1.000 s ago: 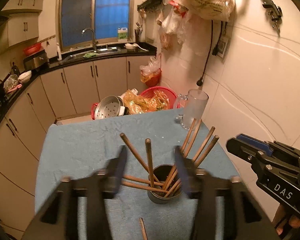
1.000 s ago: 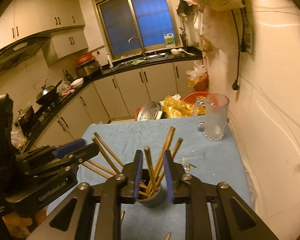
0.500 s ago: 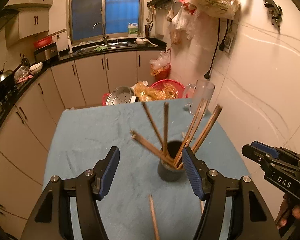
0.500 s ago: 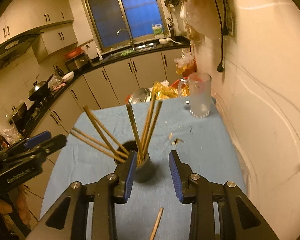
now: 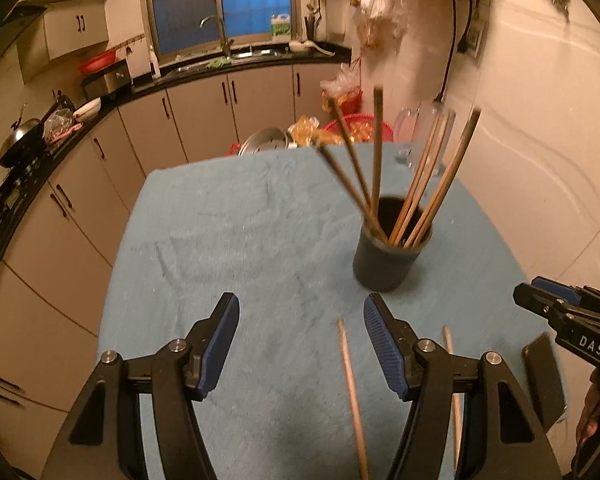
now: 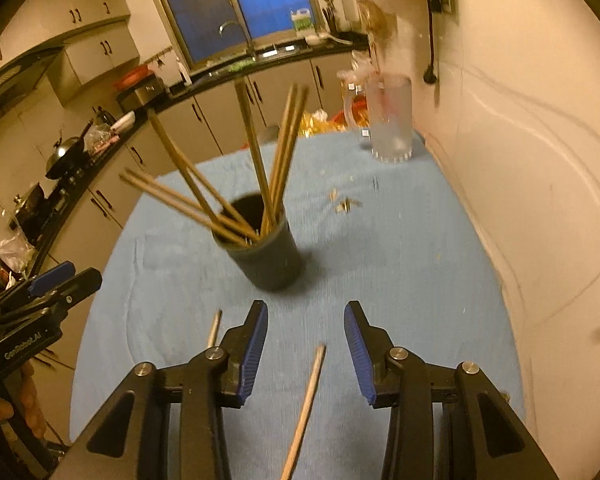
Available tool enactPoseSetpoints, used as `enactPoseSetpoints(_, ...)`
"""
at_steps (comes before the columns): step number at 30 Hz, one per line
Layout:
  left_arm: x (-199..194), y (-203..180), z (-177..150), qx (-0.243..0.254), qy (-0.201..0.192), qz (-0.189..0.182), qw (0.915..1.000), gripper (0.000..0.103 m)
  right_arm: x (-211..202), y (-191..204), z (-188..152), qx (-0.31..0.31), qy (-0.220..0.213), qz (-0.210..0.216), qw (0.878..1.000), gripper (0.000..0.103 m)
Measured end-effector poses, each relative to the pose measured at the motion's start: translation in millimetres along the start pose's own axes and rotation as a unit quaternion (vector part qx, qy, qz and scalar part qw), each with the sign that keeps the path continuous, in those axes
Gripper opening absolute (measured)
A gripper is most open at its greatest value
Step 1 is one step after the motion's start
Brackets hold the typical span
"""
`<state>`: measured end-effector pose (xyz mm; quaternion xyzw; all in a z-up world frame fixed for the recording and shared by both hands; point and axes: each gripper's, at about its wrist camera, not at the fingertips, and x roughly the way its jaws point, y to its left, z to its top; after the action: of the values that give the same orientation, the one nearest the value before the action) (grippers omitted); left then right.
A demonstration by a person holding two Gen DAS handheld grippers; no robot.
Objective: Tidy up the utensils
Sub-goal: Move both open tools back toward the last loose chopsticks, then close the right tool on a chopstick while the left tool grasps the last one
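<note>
A dark cup [image 5: 384,260] [image 6: 270,260] stands on the blue cloth with several wooden chopsticks [image 5: 376,152] [image 6: 256,160] fanned out of it. Two loose chopsticks lie flat on the cloth in front of it. My left gripper [image 5: 300,300] is open, near side of the cup, and one loose chopstick [image 5: 350,392] lies just inside its right finger. My right gripper [image 6: 305,308] has its jaws opening; the other loose chopstick [image 6: 306,400] lies on the cloth below the gap, untouched by the pads. Each gripper shows at the edge of the other's view.
A glass mug [image 6: 392,120] stands at the table's far right by the white wall. Crumbs [image 6: 346,204] lie between mug and cup. A dark flat object [image 5: 544,376] rests at the near right. The table's left edge [image 5: 128,216] drops toward the kitchen cabinets.
Both grippers have drawn back from over the cup and sunk toward the cloth. Their jaws have widened. The two loose chopsticks have come into view beneath them.
</note>
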<state>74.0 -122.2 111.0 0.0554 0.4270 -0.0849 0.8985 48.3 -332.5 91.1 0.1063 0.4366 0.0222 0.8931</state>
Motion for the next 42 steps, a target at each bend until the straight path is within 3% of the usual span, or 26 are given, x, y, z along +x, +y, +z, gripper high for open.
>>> enactPoseSetpoints(11,45,-3,-36,0.010,0.057,0.005,0.9983,0.066,41,-15,-38,0.010,0.064,-0.015,0.998,0.043)
enactPoseSetpoints(27,96,-3,-35,-0.010,0.089,0.009,0.9960,0.066,92,1,-42,-0.029,0.100,-0.019,0.994,0.043)
enactPoseSetpoints(42,127,6,-33,-0.038,0.117,0.003,0.9924,0.066,119,-5,-41,-0.007,0.131,-0.008,0.991,0.040)
